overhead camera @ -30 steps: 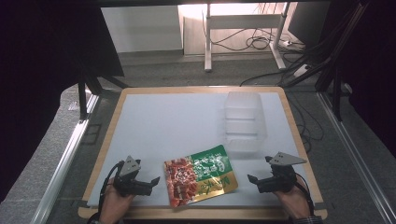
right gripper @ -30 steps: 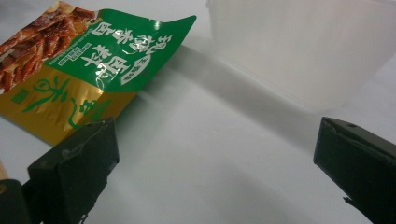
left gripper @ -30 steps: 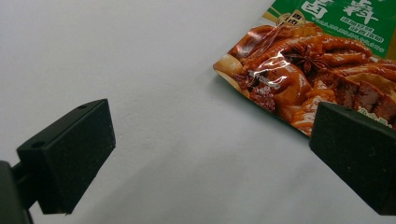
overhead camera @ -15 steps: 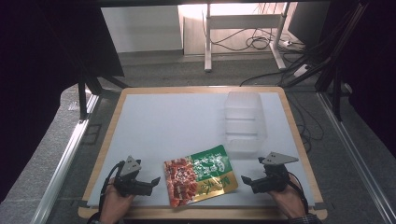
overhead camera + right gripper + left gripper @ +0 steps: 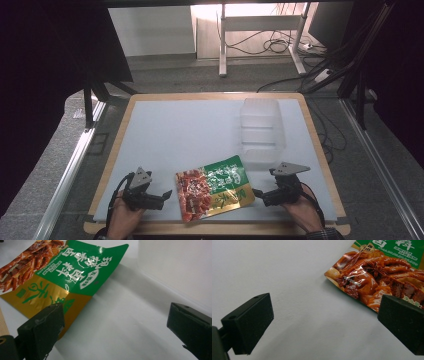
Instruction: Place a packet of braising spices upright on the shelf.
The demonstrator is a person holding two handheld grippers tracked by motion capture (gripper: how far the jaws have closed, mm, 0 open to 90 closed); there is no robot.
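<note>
Two wide-open grippers flank a glossy food pouch near the table's front edge, with a clear plastic container just beyond. The left gripper and right gripper hold nothing. The flat, slick pouch could slide away if a jaw pushes its edge.

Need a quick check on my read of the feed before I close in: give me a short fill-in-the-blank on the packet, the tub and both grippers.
1. The food packet lies flat between the left gripper and the ____ gripper.
2. Both grippers' jaws stand ____.
3. The clear plastic tub sits on the white mat, on the ____ side of the packet from the person.

Missing words: right; open; far
</note>
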